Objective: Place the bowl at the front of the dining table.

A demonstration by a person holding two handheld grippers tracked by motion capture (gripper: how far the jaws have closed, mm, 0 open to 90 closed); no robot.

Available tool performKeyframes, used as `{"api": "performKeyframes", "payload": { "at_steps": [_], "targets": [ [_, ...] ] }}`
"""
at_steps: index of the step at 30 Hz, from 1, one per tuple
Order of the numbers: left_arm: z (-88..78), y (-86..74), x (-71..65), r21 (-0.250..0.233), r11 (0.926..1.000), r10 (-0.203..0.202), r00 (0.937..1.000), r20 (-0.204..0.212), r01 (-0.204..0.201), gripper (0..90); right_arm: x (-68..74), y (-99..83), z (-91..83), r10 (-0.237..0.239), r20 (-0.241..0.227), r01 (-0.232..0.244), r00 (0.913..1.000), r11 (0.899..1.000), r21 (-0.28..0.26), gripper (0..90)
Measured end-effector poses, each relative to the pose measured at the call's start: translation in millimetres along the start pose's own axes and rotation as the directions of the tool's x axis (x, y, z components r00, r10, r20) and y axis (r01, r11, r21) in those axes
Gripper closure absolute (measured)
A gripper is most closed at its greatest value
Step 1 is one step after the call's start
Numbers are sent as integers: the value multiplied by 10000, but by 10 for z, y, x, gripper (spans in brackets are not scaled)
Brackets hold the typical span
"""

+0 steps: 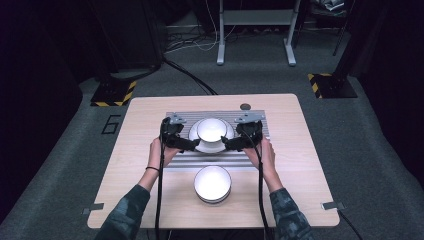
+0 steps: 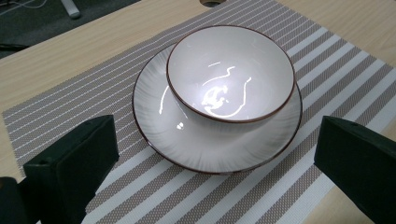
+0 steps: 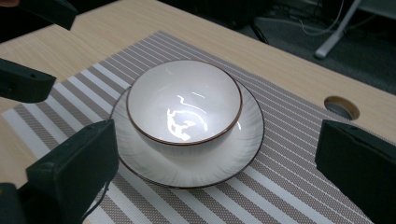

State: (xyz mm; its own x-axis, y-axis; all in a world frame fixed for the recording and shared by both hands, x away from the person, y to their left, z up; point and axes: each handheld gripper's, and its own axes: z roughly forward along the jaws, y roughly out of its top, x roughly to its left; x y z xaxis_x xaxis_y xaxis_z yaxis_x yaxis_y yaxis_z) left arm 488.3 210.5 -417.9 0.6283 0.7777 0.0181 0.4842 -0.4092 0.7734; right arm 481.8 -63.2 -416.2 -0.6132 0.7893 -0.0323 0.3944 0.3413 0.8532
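Observation:
A white bowl [image 1: 212, 129] [image 2: 229, 74] [image 3: 184, 101] with a brown rim sits upright in a white plate [image 1: 204, 146] [image 2: 154, 116] [image 3: 247, 135] on a striped placemat [image 1: 182, 162] [image 2: 70, 107] [image 3: 280, 182]. My left gripper [image 1: 192, 145] [image 2: 210, 168] is just left of the plate, jaws wide open and empty. My right gripper [image 1: 227, 145] [image 3: 215, 172] is just right of it, jaws open too, nothing between them. Neither touches the dishes. A second stack of white bowls [image 1: 213, 183] stands on the table nearer the person.
The wooden table [image 1: 130, 150] has a round cable hole [image 1: 245, 106] [image 3: 342, 107] at its far edge. Behind it are grey carpet, floor cables and a white stand's legs [image 1: 255, 40]. The left gripper's jaws [image 3: 28, 84] show at the top left of the right gripper view.

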Motion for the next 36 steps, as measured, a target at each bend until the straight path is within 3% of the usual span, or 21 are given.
{"api": "performKeyframes", "payload": {
  "at_steps": [4, 9, 13, 21, 32, 36],
  "targets": [
    [-90, -107, -19, -258, 9989, -377, 9985, 391, 387, 0, 40, -79, -110, -435, -420, 426, 9982, 9988, -242, 0],
    [-205, -249, -57, -430, 9990, -114, 9988, 468, 134, 0, 52, -194, -203, -860, -553, 853, 9948, 9962, -146, 0],
    [-315, -355, -67, -548, 9984, 162, 9989, 451, -137, 0, 57, -285, -271, -887, -480, 883, 9949, 9960, -122, 0],
    [-525, -592, -12, -636, 9970, 425, 9990, -118, -432, 0, 72, -426, -428, -818, -343, 816, 9961, 9966, -60, 0],
    [-792, -937, 67, -657, 9975, 235, 9985, -491, -267, 0, 40, -611, -726, -935, -148, 935, 9955, 9956, -22, 0],
    [-851, -1084, 94, -451, 9986, 229, 9977, -630, -258, 0, 36, -692, -824, -995, -3, 995, 9950, 9950, -13, 0]
  ]
}}
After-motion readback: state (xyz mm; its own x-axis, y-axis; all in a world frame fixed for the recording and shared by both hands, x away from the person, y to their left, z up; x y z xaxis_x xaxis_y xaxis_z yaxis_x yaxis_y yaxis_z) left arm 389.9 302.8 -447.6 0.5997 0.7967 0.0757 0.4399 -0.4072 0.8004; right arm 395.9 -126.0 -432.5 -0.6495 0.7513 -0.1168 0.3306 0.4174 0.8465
